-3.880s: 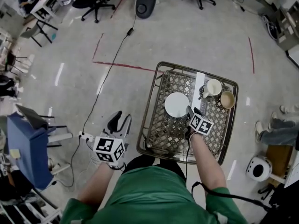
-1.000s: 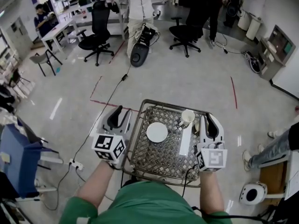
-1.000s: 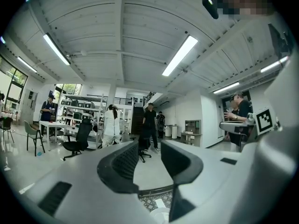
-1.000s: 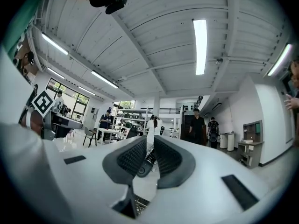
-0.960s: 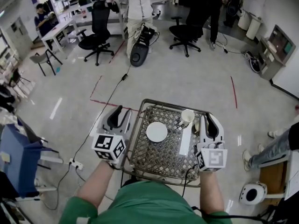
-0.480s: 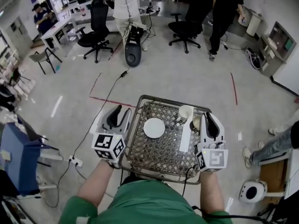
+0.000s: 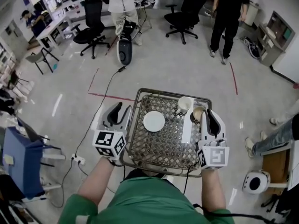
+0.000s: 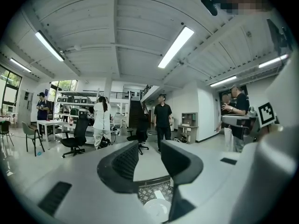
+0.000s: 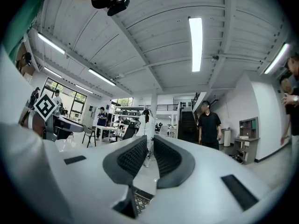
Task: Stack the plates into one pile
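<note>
A white plate [image 7: 153,121] lies in the middle of the wire basket [image 7: 135,143]; from above I cannot tell whether others lie under it. My left gripper [image 7: 119,112] hangs by the basket's left rim, jaws wide open and empty. In the left gripper view the left gripper [image 8: 149,155] points level over the plate [image 8: 156,210], which shows low between its fingers. My right gripper [image 7: 211,120] is over the basket's right rim. The right gripper [image 9: 150,155] has a narrow gap between its pads with nothing in it.
Two cups [image 7: 185,103] [image 7: 198,113] stand at the basket's far right beside a long white strip [image 7: 187,127]. Office chairs [image 7: 88,29], several standing people [image 7: 229,17] and a cable [image 7: 100,111] on the floor lie beyond. A white round device [image 7: 254,181] sits at right.
The right gripper has drawn back from beside the plate to the basket's right rim, and the left gripper has come up to the left rim. Over the last second both sank slightly.
</note>
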Available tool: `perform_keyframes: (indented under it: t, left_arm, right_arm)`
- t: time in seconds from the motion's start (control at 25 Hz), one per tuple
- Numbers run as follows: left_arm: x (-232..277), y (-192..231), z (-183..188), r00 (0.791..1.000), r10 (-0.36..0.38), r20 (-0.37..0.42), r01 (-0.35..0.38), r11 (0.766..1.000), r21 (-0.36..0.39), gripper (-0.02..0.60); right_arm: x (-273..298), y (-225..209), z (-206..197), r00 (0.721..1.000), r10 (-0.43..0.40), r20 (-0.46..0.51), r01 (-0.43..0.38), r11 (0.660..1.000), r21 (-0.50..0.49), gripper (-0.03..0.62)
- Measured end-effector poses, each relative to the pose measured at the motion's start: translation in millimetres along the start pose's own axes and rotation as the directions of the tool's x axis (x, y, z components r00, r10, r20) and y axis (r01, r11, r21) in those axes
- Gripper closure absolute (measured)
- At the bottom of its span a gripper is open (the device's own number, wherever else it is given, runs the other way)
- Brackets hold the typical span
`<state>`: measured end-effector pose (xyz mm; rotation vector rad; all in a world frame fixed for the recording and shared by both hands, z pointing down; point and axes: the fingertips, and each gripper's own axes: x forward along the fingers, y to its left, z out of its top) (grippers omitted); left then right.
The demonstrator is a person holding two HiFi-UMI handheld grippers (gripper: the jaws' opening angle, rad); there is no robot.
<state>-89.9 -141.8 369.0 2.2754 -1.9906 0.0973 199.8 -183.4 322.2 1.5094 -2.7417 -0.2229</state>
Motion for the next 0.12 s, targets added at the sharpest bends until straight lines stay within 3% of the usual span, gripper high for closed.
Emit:
perform_keyframes:
  t: [0.12]
  left_arm:
    - [4.4, 6.2, -4.4, 1.000, -0.007, -0.002, 0.007, 1.000, 0.007, 0.420]
  right_arm:
    - [4.4, 4.3, -3.3, 1.000, 0.001, 0.004, -0.001, 1.000, -0.001, 0.531]
